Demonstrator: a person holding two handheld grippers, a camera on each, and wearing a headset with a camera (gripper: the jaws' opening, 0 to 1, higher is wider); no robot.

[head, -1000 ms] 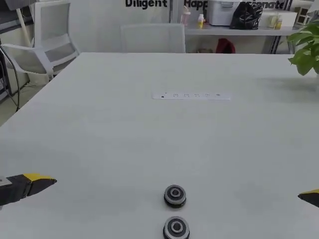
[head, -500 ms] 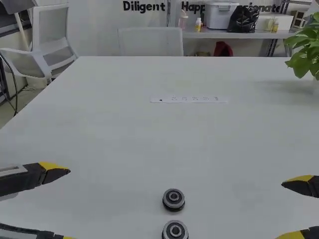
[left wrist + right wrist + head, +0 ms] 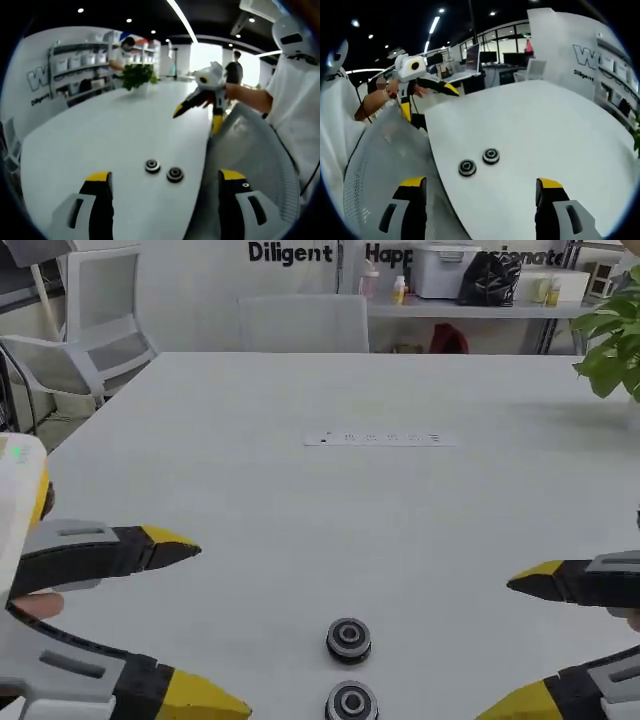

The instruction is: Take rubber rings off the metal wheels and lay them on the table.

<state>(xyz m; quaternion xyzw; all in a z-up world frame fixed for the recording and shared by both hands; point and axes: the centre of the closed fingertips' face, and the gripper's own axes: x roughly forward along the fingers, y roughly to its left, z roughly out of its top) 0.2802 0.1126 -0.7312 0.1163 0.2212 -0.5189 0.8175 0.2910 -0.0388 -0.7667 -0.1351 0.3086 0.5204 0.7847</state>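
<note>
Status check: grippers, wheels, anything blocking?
Left gripper, right gripper open, flanking. Two metal wheels with black rubber rings on white table, rings on. No obstruction seen.

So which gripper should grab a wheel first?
Probably left, barely. The left gripper and right gripper are both open, flanking the two metal wheels, but the left's tips look slightly nearer them.

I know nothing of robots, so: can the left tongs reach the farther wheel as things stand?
Probably yes: the left tongs are open, and only bare table lies between them and the farther wheel.
</note>
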